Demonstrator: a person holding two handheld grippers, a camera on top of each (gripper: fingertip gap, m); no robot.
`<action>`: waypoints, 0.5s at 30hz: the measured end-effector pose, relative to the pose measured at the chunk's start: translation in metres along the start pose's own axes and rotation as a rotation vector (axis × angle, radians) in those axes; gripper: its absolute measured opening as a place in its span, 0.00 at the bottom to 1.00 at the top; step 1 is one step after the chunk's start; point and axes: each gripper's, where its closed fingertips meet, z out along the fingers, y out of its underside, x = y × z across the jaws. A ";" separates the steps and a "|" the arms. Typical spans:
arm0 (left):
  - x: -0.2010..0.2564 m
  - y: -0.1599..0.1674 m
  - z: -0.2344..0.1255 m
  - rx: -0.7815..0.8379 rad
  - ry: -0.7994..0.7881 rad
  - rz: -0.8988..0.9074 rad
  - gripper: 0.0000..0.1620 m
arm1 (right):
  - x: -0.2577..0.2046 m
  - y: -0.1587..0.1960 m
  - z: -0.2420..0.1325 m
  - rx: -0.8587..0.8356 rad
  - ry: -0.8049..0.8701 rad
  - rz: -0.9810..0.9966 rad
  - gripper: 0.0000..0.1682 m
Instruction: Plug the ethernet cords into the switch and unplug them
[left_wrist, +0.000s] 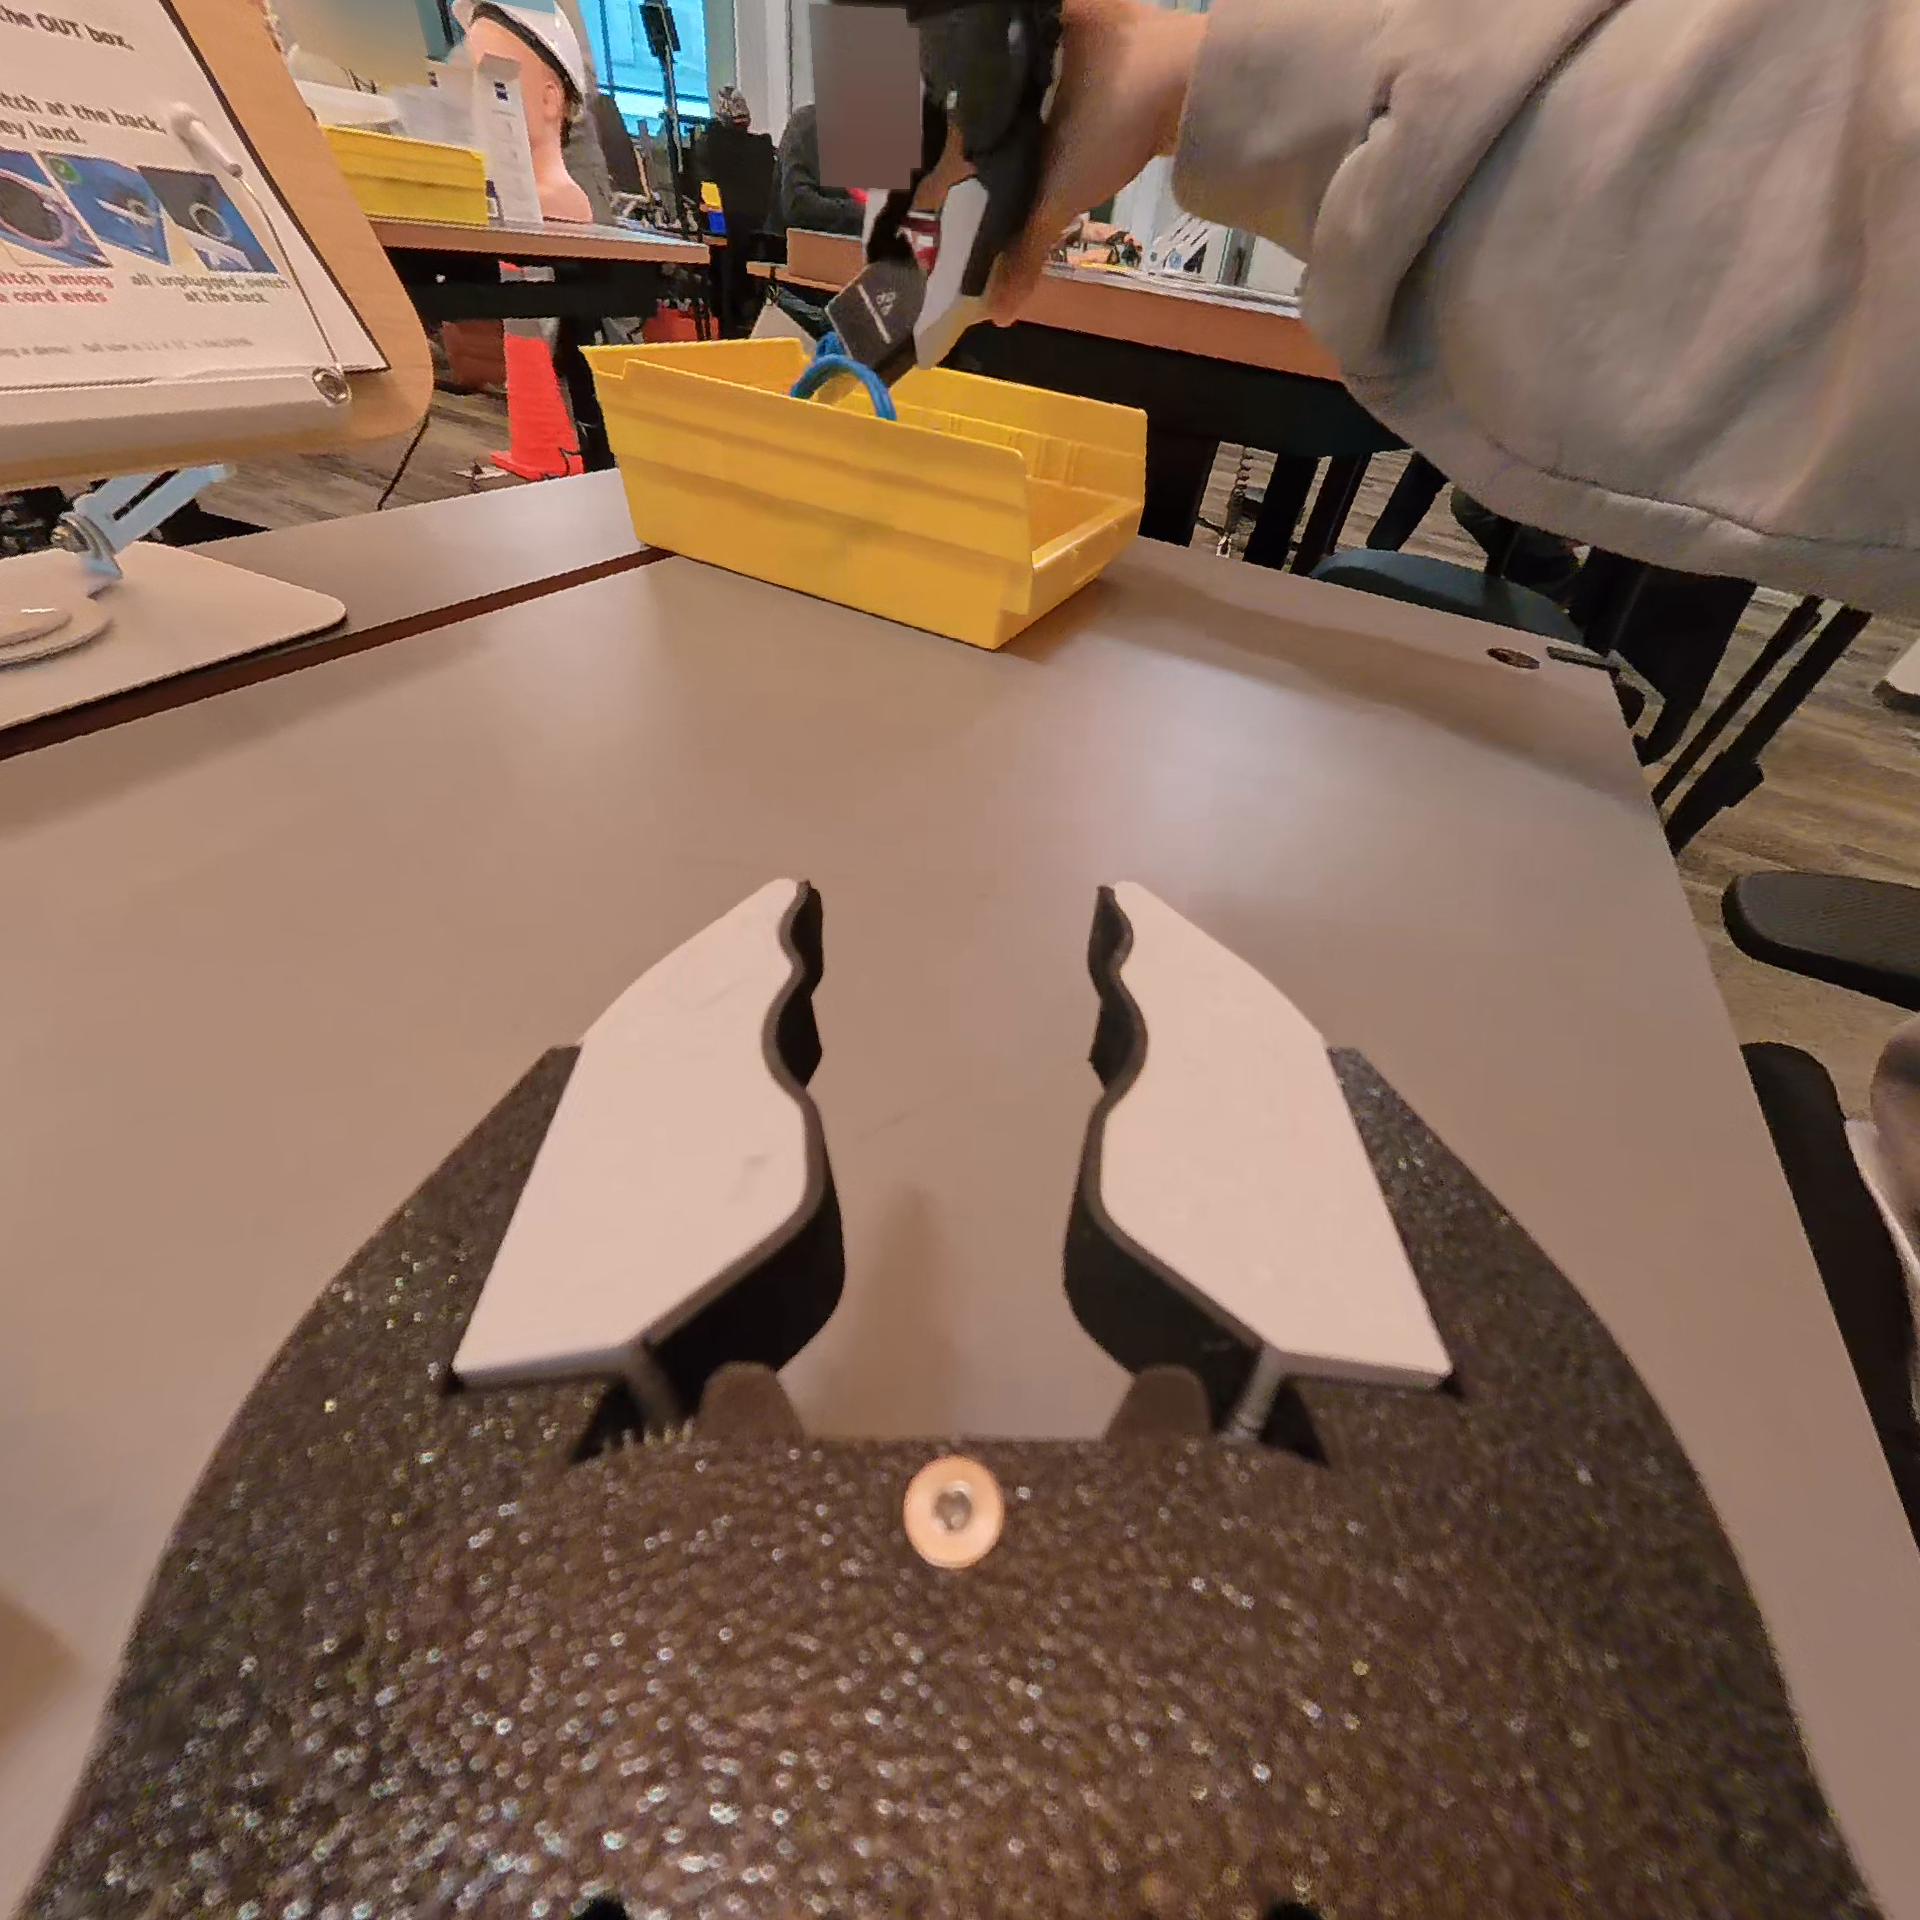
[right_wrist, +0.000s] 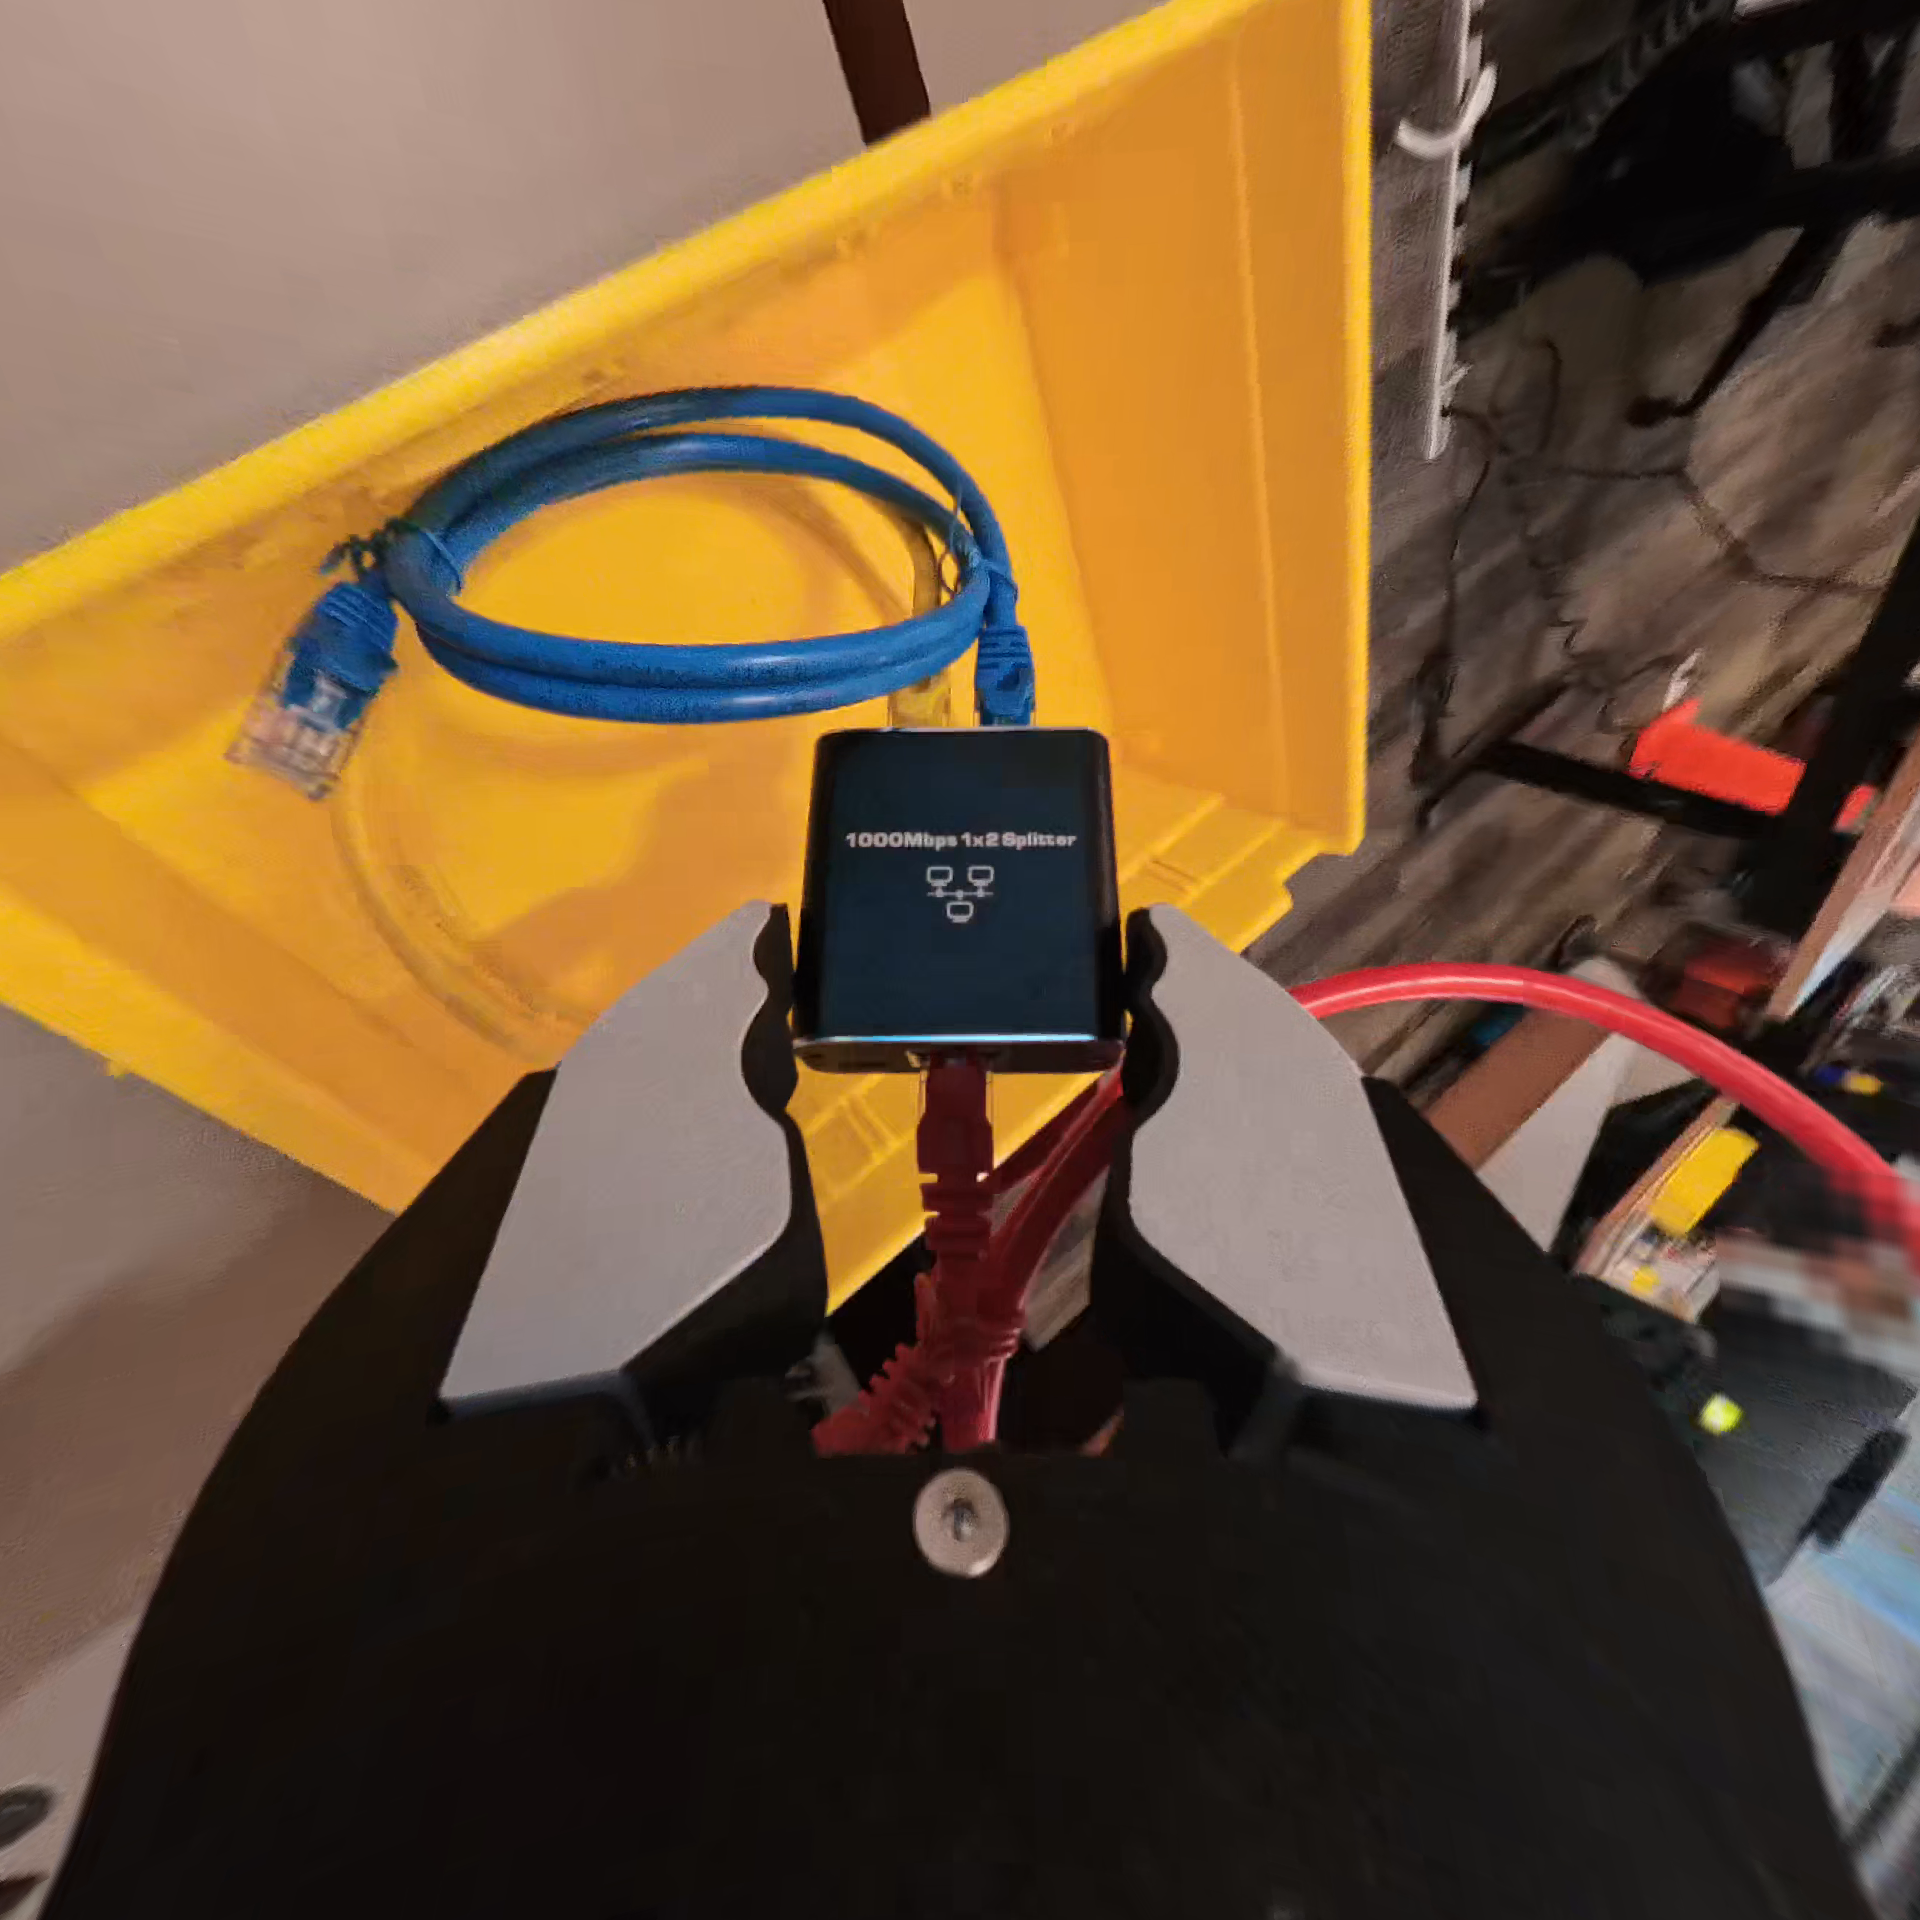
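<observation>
My right gripper (right_wrist: 958, 914) is shut on a small black switch (right_wrist: 956, 894) and holds it above a yellow bin (right_wrist: 1174, 343). A coiled blue ethernet cord (right_wrist: 686, 561) is plugged into the switch's far end, beside a yellow cord (right_wrist: 928, 644); its other plug (right_wrist: 301, 707) hangs free. A red cord (right_wrist: 961, 1164) is plugged into the near end and loops right. In the left wrist view the right gripper (left_wrist: 914, 332) holds the switch (left_wrist: 878, 317) over the bin (left_wrist: 831, 488), the blue cord (left_wrist: 836, 379) dangling. My left gripper (left_wrist: 956, 914) is open and empty over the grey table (left_wrist: 1143, 748).
A white stand with an instruction sheet (left_wrist: 135, 208) stands at the table's left. The person's grey sleeve (left_wrist: 1610, 260) reaches across the upper right. Office chairs (left_wrist: 1829, 935) stand off the table's right edge. An orange cone (left_wrist: 535, 405) and other tables lie beyond. The gap from one gripper's tips to the other's is roughly 50 centimetres.
</observation>
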 end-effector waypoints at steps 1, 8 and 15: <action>0.001 0.000 0.001 -0.002 0.005 0.002 0.30 | 0.001 0.004 0.004 -0.036 0.010 0.015 0.37; 0.005 0.000 0.002 -0.004 0.021 0.009 0.30 | -0.009 0.019 0.011 -0.012 0.054 -0.062 0.33; 0.007 -0.002 0.004 -0.015 0.009 -0.005 0.31 | 0.016 0.009 -0.086 0.421 0.075 0.313 0.39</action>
